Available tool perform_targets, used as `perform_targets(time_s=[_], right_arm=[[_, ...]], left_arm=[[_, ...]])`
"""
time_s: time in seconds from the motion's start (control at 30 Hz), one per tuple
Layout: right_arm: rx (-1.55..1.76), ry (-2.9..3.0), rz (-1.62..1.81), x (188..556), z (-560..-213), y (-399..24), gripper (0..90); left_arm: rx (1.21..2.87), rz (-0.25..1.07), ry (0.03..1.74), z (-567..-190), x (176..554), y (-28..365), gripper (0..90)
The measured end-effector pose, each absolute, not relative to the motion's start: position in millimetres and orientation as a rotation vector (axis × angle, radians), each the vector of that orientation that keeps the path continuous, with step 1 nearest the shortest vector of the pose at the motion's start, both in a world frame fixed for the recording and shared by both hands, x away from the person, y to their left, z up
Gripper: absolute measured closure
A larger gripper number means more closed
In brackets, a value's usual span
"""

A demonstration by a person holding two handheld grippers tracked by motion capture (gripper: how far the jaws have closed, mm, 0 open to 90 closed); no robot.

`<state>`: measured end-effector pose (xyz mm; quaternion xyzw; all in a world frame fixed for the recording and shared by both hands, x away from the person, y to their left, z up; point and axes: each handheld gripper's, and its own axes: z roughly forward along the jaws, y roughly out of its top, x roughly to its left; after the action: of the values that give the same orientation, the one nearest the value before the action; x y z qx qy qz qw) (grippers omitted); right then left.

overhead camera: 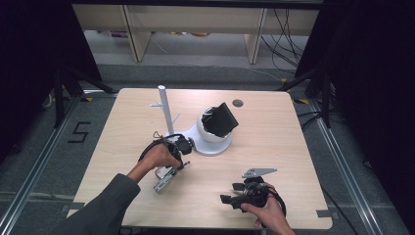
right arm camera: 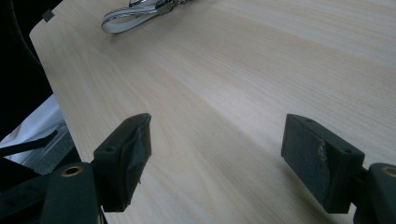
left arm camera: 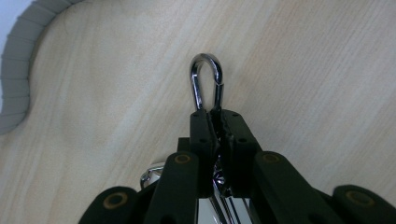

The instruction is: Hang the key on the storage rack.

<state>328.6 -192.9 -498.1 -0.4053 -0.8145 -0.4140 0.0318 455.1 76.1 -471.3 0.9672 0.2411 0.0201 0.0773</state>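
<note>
Chrome clip pinched in the left gripper beside the white stand

Chrome is showing between the black jaws of the left gripper (left arm camera: 219,122): a polished, teardrop-shaped metal snap hook (left arm camera: 207,79) is sticking out past the fingertips, its rounded loop lying flat against the pale wooden table (left arm camera: 327,70). The jaws are standing nearly together, pressing on the hook's shank, so the left gripper is holding it by the narrow end, probably so that the loop is staying free to go over a peg. More shiny metal is glinting lower between the jaws, though what it is cannot be told.

In the high view, the left gripper (overhead camera: 172,169) is sitting just in front of the white plastic stand with a round base and an upright pegged post (overhead camera: 166,115), with the grey strap and clip trailing from it towards the person. A black box-like object (overhead camera: 222,119) is resting tilted in the stand's bowl.

The right gripper (overhead camera: 241,192) is waiting well to the right of the stand, near the table's front edge. Its jaws are standing wide apart with nothing between them, likely being kept ready to help. From its own view, the strap (right arm camera: 135,16) is lying far off on the table.
</note>
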Motion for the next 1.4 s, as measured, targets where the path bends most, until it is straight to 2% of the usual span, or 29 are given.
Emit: perform_targets(time_s=[0.3,0.67,1.03,1.4], right_arm=[[-1.237,-2.497,-1.28,328.8,-498.8,-192.8,25.4],[-1.266,-2.484,-1.262,327.8,-498.4,-192.0,25.8],[-1.251,-2.493,-1.265,328.7,-499.5,-192.2,25.8],[-1.249,-2.463,-1.263,328.9,-501.0,-191.1,25.8]], left_arm=[[2.906,0.098,0.691,-466.0,453.4,77.1,83.8],[2.89,0.156,0.696,-433.9,456.6,92.4,84.0],[2.872,0.237,0.718,-390.5,456.7,107.4,84.1],[2.824,0.364,0.799,-323.0,455.6,140.5,84.1]])
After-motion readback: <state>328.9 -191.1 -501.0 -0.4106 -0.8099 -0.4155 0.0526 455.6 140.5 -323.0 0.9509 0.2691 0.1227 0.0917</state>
